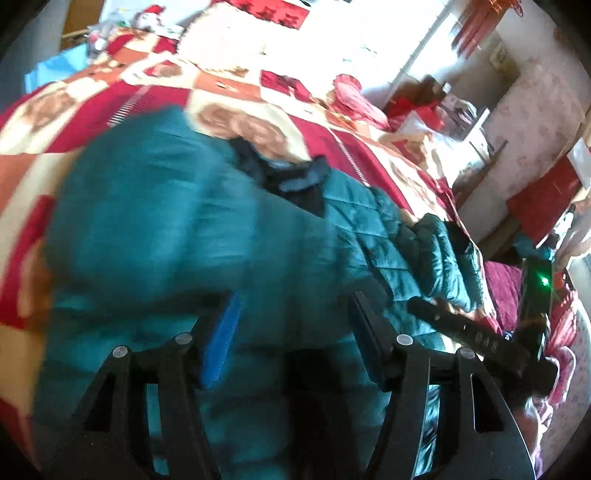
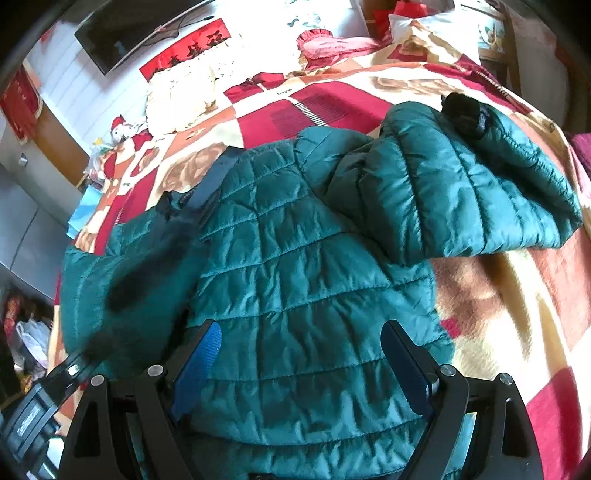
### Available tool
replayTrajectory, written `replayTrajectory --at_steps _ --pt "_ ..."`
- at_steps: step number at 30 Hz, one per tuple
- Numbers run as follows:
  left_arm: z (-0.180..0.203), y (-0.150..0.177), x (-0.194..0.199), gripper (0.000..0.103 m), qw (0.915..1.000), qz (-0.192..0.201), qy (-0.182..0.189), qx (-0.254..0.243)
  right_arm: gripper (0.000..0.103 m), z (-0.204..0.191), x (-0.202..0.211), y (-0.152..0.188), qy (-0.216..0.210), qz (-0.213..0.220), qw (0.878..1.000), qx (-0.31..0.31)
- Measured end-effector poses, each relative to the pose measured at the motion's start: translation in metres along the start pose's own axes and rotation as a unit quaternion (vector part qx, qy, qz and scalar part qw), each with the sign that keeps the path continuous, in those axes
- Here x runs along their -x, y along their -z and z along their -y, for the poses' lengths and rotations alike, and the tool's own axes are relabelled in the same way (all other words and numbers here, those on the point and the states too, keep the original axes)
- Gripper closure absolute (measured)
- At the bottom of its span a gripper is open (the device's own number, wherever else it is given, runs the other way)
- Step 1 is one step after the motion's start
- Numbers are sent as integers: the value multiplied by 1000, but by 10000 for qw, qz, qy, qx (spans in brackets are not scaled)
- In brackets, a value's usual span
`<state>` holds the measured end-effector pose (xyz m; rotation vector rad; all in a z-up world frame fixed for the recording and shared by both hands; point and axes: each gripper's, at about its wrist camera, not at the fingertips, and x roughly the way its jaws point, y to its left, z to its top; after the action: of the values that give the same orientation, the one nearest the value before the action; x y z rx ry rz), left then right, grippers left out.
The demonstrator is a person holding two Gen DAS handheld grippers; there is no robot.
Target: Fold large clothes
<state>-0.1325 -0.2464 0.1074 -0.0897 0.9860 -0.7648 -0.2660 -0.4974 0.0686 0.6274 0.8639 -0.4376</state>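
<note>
Left hand-held gripper (image 1: 291, 332): jaws spread wide, blue pad on one finger, nothing pinched; teal fabric filled the gap beneath, heavily blurred in the left wrist view. Right hand-held gripper (image 2: 301, 363): jaws likewise apart, blue pads (image 2: 199, 365) facing inward, hovering over the lower back panel of the garment, not clamped on it.

Garment: a teal quilted puffer jacket (image 2: 295, 280), lying spread on the bed, back side up as far as could be told. One sleeve (image 2: 469, 184) was folded across near the shoulder, its dark cuff (image 2: 465, 114) resting on top. Dark collar lining (image 2: 173, 236) showed at the left of the right wrist view, partly smeared by motion.

Under the jacket: a blanket (image 2: 517, 295) in red, cream and orange checks with brown motifs, covering the bed. Further out: a cream pillow (image 2: 181, 96) and a red heart-shaped cushion (image 2: 328, 44) near the head of the bed, a red banner (image 2: 184, 55) with dark characters and a dark wall-mounted screen (image 2: 136, 33) behind.
</note>
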Motion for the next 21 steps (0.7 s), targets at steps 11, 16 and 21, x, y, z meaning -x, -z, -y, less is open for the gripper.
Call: replayTrajectory --at_steps 11,16,21 --pt "-105 41 38 42 9838 398 -1532 844 16 -40 -32 4 -444 -272 9986 103" --pt "-128 59 20 42 9786 191 -1648 1217 28 -64 -49 1 -413 -230 9976 497" --pt "-135 62 16 42 9780 197 -1530 1407 56 -84 -61 0 -153 -136 9947 1012"
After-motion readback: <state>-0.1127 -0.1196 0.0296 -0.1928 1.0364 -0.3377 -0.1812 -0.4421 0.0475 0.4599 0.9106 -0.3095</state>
